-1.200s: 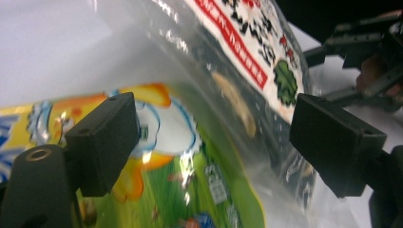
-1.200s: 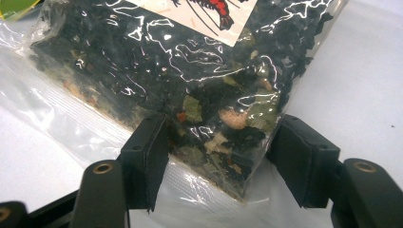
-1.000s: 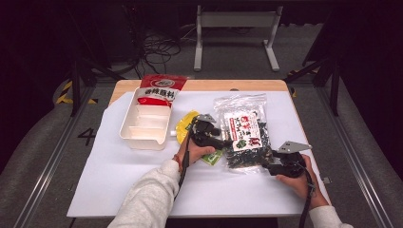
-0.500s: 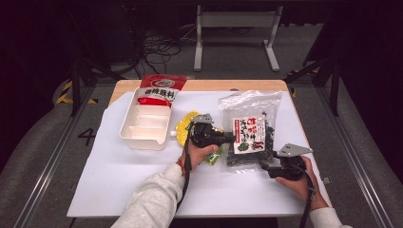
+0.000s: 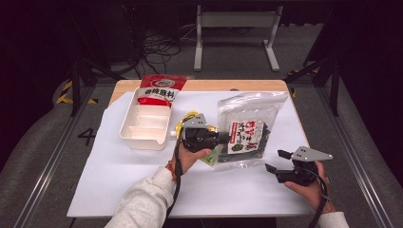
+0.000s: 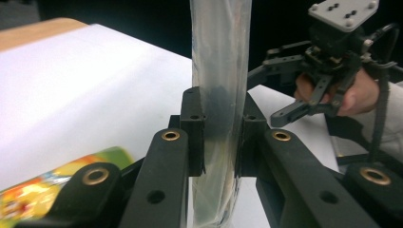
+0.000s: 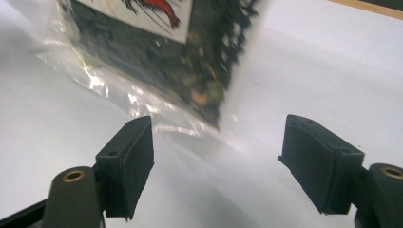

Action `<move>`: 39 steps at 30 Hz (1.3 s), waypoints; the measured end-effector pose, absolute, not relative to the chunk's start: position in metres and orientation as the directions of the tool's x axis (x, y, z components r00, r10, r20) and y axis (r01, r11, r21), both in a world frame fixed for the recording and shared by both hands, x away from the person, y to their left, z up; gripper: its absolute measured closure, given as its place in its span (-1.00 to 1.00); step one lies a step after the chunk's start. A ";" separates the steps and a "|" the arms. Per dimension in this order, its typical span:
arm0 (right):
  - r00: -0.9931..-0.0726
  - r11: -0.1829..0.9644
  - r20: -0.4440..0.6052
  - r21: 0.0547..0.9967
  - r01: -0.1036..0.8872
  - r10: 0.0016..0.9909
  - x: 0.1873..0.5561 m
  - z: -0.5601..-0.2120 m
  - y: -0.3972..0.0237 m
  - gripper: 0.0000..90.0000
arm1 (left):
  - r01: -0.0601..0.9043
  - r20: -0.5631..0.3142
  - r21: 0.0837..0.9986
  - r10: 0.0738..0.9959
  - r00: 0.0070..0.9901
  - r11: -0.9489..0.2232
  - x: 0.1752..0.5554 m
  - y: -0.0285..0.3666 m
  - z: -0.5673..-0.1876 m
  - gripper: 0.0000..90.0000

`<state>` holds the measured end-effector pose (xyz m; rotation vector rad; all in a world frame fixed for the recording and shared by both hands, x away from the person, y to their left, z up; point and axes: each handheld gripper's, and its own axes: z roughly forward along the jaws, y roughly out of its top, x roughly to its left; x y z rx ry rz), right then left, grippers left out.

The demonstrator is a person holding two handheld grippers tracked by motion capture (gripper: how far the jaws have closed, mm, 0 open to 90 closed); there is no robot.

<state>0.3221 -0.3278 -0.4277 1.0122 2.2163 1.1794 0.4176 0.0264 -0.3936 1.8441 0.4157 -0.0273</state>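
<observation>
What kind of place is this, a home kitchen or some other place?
Probably a lab or recording studio, not a kitchen: a table covered with a white sheet, loose cables on a grey floor, a metal stand behind, dark surroundings.

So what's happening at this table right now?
A person works at a table with a two-jaw gripper in each hand. The left gripper has just clamped onto the edge of a clear bag of dark dried food. The right gripper has just been opening, with nothing between its jaws, and sits off the bag's near corner. A white divided tray, a red packet behind it and a colourful small packet lie nearby, untouched.
</observation>
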 end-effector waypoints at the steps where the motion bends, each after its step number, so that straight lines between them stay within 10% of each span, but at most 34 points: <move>1: -0.636 0.374 -0.039 0.835 0.403 0.770 0.322 -0.428 -0.328 -0.41 | 0.280 -0.211 0.927 0.270 0.939 -0.251 0.418 0.032 -0.391 0.74; 39: -0.642 0.393 -0.044 0.822 0.412 0.765 0.309 -0.436 -0.317 -0.40 | 0.161 -0.099 0.978 0.395 0.913 -0.129 0.402 0.141 -0.345 0.75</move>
